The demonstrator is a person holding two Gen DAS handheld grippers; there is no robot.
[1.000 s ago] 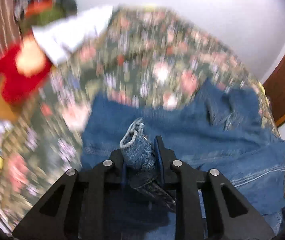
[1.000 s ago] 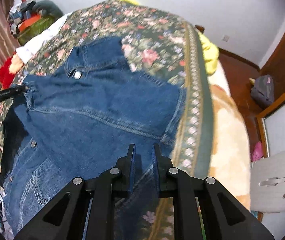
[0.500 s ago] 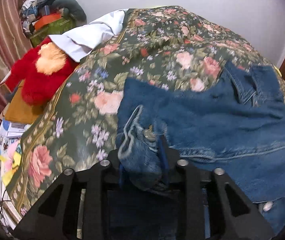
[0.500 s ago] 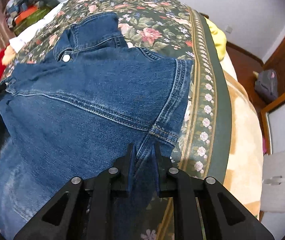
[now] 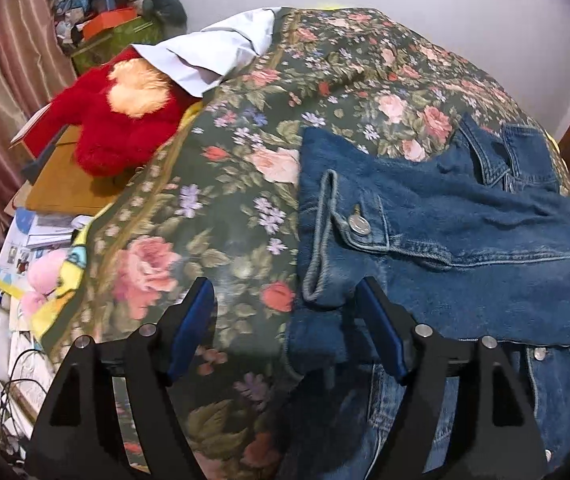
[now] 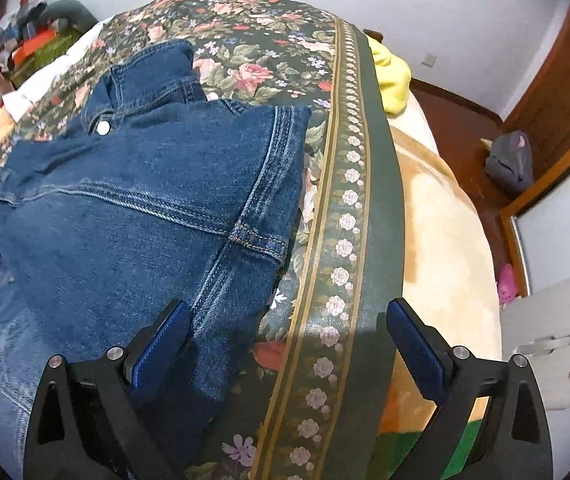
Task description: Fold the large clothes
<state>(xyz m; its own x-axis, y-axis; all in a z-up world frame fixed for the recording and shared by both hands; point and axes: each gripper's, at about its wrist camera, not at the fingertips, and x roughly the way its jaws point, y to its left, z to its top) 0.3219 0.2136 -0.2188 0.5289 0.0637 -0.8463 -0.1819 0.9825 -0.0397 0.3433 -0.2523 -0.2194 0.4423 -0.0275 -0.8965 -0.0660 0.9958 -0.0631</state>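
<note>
A blue denim jacket [image 5: 465, 232] lies folded over itself on the floral bedspread [image 5: 213, 240]; its buttoned cuff rests on top near my left gripper. My left gripper [image 5: 287, 312] is open and empty, its right finger at the cuff's edge. In the right wrist view the jacket [image 6: 133, 200] lies flat with its collar at the far end. My right gripper [image 6: 285, 328] is open and empty, straddling the jacket's right edge and the bedspread [image 6: 345, 184] border.
A red plush toy [image 5: 117, 120] and a white cloth [image 5: 213, 52] lie at the bed's far left. Papers and clutter [image 5: 25, 248] sit off the left edge. A yellow cloth [image 6: 393, 76] and a beige blanket [image 6: 445, 240] lie right of the bedspread.
Both grippers were shut on denim and have opened. The cuff and the right edge now lie released on the jacket and bed.
</note>
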